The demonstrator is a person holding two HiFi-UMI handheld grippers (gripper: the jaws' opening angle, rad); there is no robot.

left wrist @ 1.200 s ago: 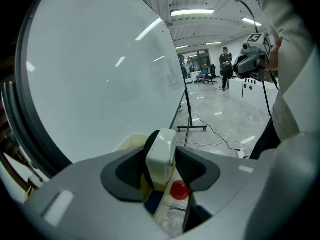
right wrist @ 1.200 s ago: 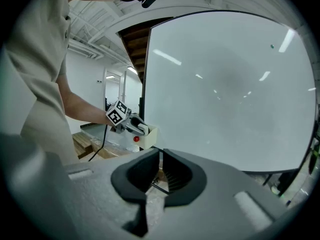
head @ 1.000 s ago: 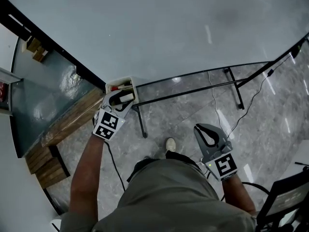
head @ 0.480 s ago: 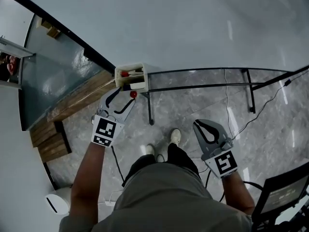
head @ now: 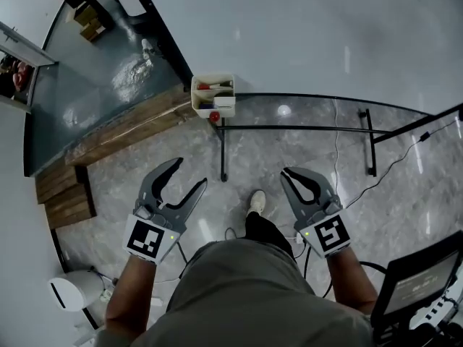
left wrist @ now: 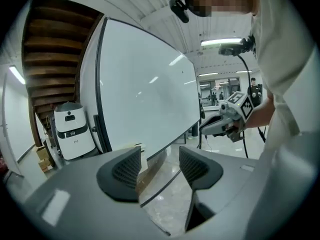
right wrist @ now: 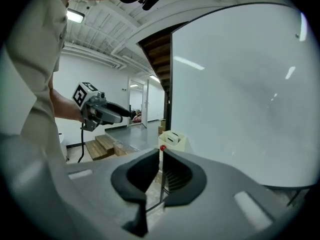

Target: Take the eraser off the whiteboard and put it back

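Note:
The whiteboard fills the top of the head view. At its lower left corner hangs a white box with red-capped markers and a white block that may be the eraser; a red knob shows just below. My left gripper hovers over the floor well short of the box. Its jaws have just been opening and stand open, empty. My right gripper is shut on nothing, and its view points at the box.
The board's black stand legs cross the grey stone floor. Wooden steps and a plank lie to the left. A white machine stands at lower left, a screen at lower right. A cable trails over the floor.
My left gripper pulled back from the white box toward my body and rose, now wide open and empty. The right gripper shifted a little, staying shut.

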